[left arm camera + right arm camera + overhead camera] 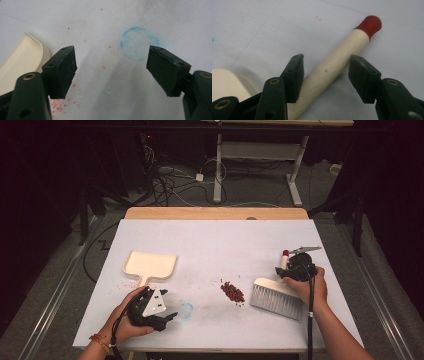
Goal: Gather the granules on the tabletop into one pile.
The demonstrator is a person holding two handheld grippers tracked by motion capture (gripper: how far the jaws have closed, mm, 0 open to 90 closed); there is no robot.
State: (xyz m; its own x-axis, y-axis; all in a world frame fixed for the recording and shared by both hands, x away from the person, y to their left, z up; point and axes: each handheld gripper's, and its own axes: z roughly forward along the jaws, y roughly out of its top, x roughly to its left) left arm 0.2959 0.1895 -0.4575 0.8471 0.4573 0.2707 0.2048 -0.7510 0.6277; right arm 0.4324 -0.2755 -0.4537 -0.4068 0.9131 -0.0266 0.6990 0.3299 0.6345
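Brush (278, 296) lies near the table's (210, 235) right edge, bristles toward the front, its stiff wooden handle (329, 72) light and smooth, best pinched mid-shaft below the red tip (370, 24). The right gripper (325, 75) straddles that handle, jaws apart, not yet pressing. The left gripper (110, 72) waits wide apart and empty by the dustpan (149, 265) near the front-left corner. Red crumbs (232, 292) sit mid-table.

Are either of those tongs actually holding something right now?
No. The right tongs straddle the brush handle with open jaws, not gripping. The left tongs are open over bare table.
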